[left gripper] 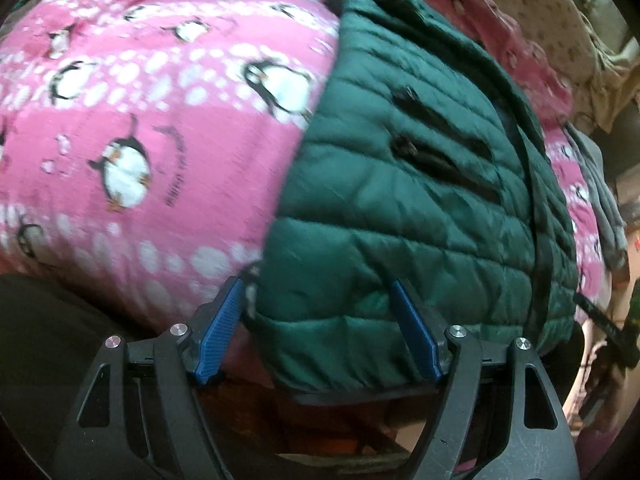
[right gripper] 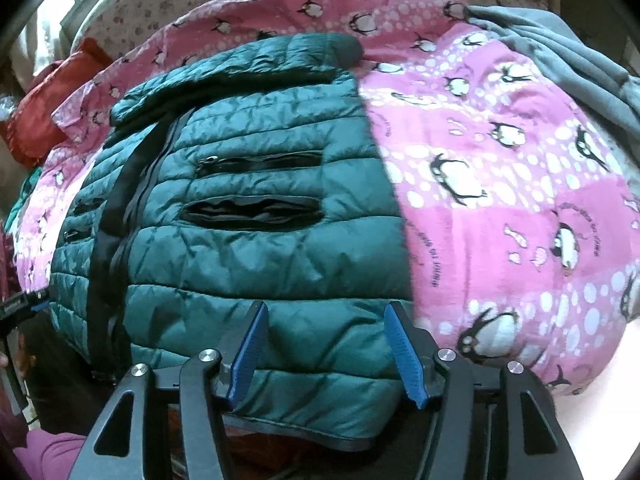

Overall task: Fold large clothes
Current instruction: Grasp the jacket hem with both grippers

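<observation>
A dark green quilted puffer jacket (left gripper: pixel 400 200) lies flat on a pink penguin-print blanket (left gripper: pixel 140 140), zip and pocket zips facing up. My left gripper (left gripper: pixel 320 312) is open, its blue pads either side of the jacket's hem at its left corner. In the right wrist view the same jacket (right gripper: pixel 248 248) fills the middle over the blanket (right gripper: pixel 500 200). My right gripper (right gripper: pixel 326 344) is open, straddling the hem near the jacket's right corner. Both grippers hold nothing.
A grey garment (right gripper: pixel 560 60) lies at the blanket's far right. A red-orange item (right gripper: pixel 52 116) sits at the far left. A beige spotted cloth (right gripper: pixel 160 4) lies beyond the blanket. The other gripper's tip (right gripper: pixel 24 304) shows at the left edge.
</observation>
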Tool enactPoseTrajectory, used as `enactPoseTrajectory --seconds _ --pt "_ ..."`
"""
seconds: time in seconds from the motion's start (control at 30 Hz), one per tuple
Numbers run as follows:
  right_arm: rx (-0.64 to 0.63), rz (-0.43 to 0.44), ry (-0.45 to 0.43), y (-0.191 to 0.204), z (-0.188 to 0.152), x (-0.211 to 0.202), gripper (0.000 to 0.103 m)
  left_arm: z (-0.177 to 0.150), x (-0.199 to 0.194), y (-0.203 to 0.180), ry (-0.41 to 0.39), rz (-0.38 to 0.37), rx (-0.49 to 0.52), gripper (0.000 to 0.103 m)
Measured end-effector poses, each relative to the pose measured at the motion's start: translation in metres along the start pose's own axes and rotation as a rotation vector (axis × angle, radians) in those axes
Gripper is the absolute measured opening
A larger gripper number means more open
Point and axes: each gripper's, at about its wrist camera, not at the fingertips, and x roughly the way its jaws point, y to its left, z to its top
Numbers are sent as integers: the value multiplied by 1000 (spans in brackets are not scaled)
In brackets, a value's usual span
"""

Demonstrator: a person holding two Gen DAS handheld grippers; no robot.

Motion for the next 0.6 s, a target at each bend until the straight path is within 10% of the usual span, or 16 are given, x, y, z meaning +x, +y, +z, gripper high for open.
enactPoseTrajectory --seconds 0.6 --pt "19 26 47 -23 0 12 58 2 11 -9 0 21 1 80"
